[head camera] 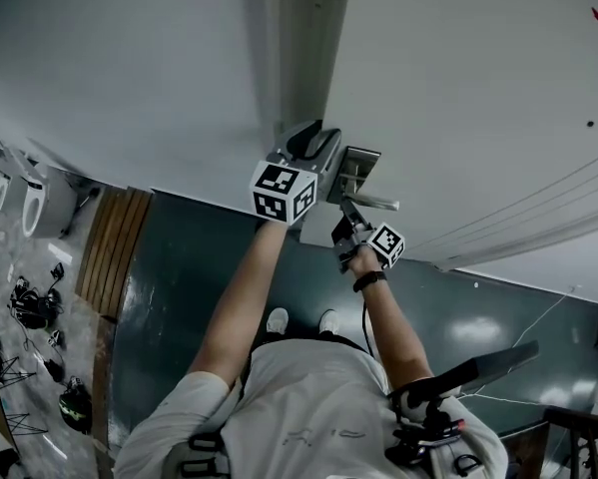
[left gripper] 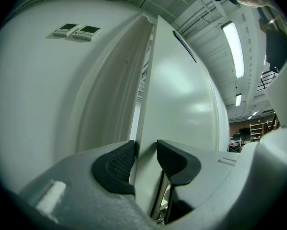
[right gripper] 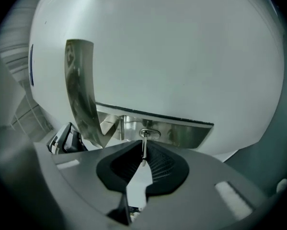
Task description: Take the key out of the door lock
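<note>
The white door carries a steel lock plate and a lever handle. A thin metal key sticks out of the keyhole below the handle. My right gripper is shut on that key, its black pads pinching the blade. In the head view the right gripper sits just under the handle. My left gripper is at the door's free edge. Its jaws straddle the door edge, and both pads press on it.
The door frame and white wall lie left of the door, with two small wall panels. Below are a dark green floor, a wooden strip and gear on the floor at the left.
</note>
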Motion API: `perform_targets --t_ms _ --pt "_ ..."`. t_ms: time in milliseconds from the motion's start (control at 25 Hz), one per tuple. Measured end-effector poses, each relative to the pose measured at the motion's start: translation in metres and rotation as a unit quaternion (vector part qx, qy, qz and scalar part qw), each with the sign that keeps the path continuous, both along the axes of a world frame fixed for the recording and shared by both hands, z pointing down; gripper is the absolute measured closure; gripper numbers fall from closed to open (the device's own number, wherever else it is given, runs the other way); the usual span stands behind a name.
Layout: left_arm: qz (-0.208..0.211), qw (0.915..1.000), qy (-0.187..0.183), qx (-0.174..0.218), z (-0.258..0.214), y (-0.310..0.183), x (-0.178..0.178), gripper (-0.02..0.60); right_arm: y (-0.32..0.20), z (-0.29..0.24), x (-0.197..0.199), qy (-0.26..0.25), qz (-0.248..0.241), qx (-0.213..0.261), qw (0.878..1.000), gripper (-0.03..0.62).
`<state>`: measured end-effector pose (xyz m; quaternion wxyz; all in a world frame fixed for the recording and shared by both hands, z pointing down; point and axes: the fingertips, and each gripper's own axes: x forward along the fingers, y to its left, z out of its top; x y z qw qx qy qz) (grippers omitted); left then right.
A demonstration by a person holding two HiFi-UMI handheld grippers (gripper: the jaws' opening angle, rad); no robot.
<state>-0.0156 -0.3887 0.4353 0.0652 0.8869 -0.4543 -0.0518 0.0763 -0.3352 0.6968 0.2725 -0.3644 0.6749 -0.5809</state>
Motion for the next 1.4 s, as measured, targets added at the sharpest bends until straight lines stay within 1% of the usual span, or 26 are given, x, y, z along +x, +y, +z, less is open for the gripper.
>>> perform_targets --t_ms 120,280,360,480,600,680,760,840,920,1000,1080,1160,1240,1280,1320,1400 --pt "-0.004 1.0000 0.003 0.000 -0.001 0.001 -0.001 0.428 0.003 0.002 0.002 -0.027 0.014 -0.003 1.000 0.565" --pt "-0.007 1.0000 0.001 -0.005 -0.001 0.001 -0.001 0.425 0.005 0.002 0.002 -0.040 0.029 -0.015 0.999 0.566" --pt "-0.009 0.9999 0.002 -0.006 -0.001 0.001 -0.001 0.425 0.011 0.002 0.001 -0.046 0.030 -0.013 0.998 0.568" --pt "-0.012 0.9999 0.008 -0.008 -0.001 0.000 0.000 0.425 0.036 0.005 -0.001 -0.052 0.026 -0.004 0.998 0.568" --pt "-0.017 0.9997 0.018 -0.008 -0.001 0.001 0.000 0.425 0.070 0.020 0.000 -0.052 0.027 -0.021 0.998 0.567" --pt "-0.019 0.9995 0.023 -0.009 0.000 0.002 -0.001 0.432 0.091 0.025 0.003 -0.033 0.024 -0.024 0.999 0.566" --pt "-0.017 0.9995 0.023 -0.012 0.003 0.007 -0.003 0.440 0.105 0.022 0.009 -0.003 0.022 -0.018 1.000 0.566" --pt "-0.010 0.9997 0.018 -0.014 0.008 0.013 -0.004 0.440 0.114 0.014 0.018 0.026 0.030 -0.007 0.999 0.566" --pt "0.001 0.9999 0.008 -0.013 0.015 0.021 -0.004 0.440 0.118 0.004 0.027 0.053 0.043 0.008 0.998 0.566" --pt "0.013 0.9999 -0.003 -0.009 0.020 0.033 -0.003 0.440 0.119 -0.015 0.033 0.074 0.055 0.043 0.995 0.566" --pt "0.022 0.9997 -0.013 -0.004 0.022 0.052 -0.004 0.440 0.124 -0.043 0.039 0.109 0.067 0.080 0.988 0.566" --pt "0.019 0.9996 -0.022 0.002 0.026 0.073 -0.009 0.444 0.134 -0.071 0.041 0.141 0.081 0.106 0.981 0.566" --pt "0.008 0.9996 -0.028 0.002 0.034 0.092 -0.015 0.568 0.142 -0.100 0.040 0.183 0.083 0.142 0.969 0.566" --pt "0.006 0.9996 -0.028 -0.002 0.041 0.099 -0.016 0.581 0.145 -0.114 0.042 0.212 0.083 0.161 0.960 0.566" --pt "0.007 0.9996 -0.024 -0.011 0.050 0.106 -0.014 0.581 0.148 -0.126 0.046 0.246 0.083 0.177 0.949 0.566" --pt "0.013 0.9992 -0.015 -0.036 0.071 0.121 -0.006 0.581 0.152 -0.146 0.057 0.319 0.084 0.205 0.922 0.566"
